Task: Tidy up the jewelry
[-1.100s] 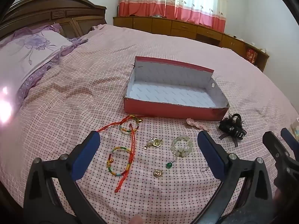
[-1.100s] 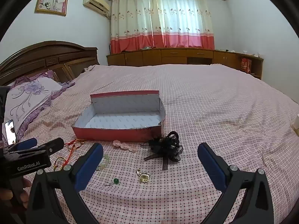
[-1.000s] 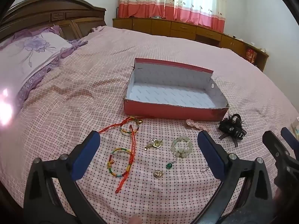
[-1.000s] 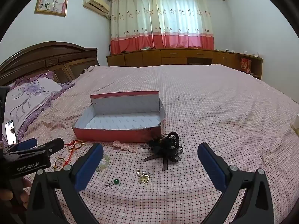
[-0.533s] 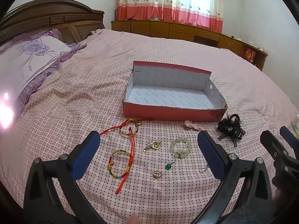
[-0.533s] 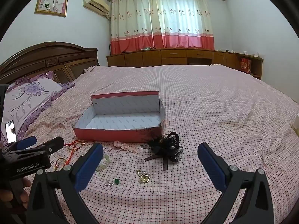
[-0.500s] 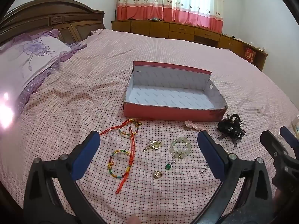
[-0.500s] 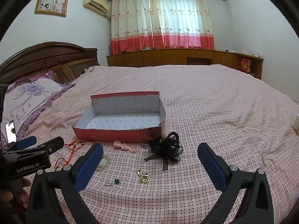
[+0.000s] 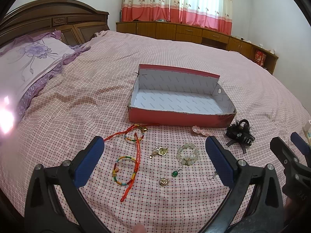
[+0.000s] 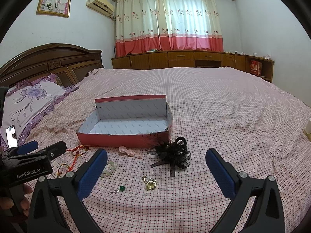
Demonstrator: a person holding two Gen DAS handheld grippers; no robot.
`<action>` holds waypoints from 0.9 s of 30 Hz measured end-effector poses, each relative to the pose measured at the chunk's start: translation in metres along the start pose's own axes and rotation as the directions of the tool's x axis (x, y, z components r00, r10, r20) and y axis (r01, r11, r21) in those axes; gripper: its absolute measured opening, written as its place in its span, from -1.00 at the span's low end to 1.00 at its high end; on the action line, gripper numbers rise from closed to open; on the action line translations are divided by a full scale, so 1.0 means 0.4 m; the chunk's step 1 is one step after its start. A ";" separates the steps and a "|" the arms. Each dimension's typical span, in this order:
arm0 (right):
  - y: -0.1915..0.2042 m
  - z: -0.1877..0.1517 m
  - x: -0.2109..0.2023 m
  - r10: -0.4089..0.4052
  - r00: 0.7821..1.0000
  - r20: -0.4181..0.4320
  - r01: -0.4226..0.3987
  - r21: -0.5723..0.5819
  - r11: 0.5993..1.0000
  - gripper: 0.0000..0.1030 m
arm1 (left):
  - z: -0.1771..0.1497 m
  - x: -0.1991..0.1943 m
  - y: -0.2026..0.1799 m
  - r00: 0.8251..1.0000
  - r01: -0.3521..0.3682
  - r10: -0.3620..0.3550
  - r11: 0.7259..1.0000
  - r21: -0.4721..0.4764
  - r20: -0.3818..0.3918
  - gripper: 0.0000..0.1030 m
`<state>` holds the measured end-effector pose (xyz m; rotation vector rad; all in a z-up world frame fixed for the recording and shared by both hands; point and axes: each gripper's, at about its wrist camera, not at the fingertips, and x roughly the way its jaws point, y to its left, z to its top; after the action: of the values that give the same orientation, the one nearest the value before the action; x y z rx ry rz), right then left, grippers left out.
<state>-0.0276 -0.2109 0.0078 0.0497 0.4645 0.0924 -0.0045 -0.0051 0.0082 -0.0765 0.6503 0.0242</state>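
An empty red cardboard box (image 9: 180,118) with a white inside stands on the pink checked bedspread; it also shows in the right wrist view (image 10: 124,139). In front of it lie a red cord with coloured bangles (image 9: 134,147), a gold brooch (image 9: 161,151), a pale bead bracelet (image 9: 187,154), a green-bead earring (image 9: 175,173), a pink bead clip (image 9: 202,131) and a black bow hair tie (image 9: 240,132). My left gripper (image 9: 154,160) is open above the jewelry, holding nothing. My right gripper (image 10: 156,168) is open, just short of the black bow (image 10: 173,153) and a gold pendant (image 10: 150,183).
A purple flowered pillow (image 9: 25,62) and a dark wooden headboard (image 9: 48,21) are at the left. A phone (image 10: 11,136) lies near the pillow. Low wooden cabinets (image 10: 184,59) stand under the curtains behind the bed.
The left gripper has drawn back a little and tilted up, so the box and jewelry sit slightly farther off. The right view has barely shifted. Both grippers stay open.
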 end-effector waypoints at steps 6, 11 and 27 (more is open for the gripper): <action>0.001 -0.001 0.000 0.000 1.000 0.000 0.000 0.001 1.000 1.00 | 0.003 -0.002 0.000 1.000 0.000 0.000 1.000 0.001 0.003 0.89; 0.001 0.000 0.000 0.000 1.000 0.001 0.000 0.000 1.000 1.00 | 0.003 -0.002 0.000 1.000 0.000 0.000 1.000 0.001 0.004 0.89; 0.002 -0.003 -0.001 0.000 1.000 -0.001 0.000 0.001 1.000 1.00 | 0.005 -0.007 0.000 1.000 -0.001 0.001 1.000 0.004 0.013 0.89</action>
<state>-0.0285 -0.2100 0.0071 0.0509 0.4658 0.0922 -0.0056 -0.0049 0.0115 -0.0719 0.6369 0.0240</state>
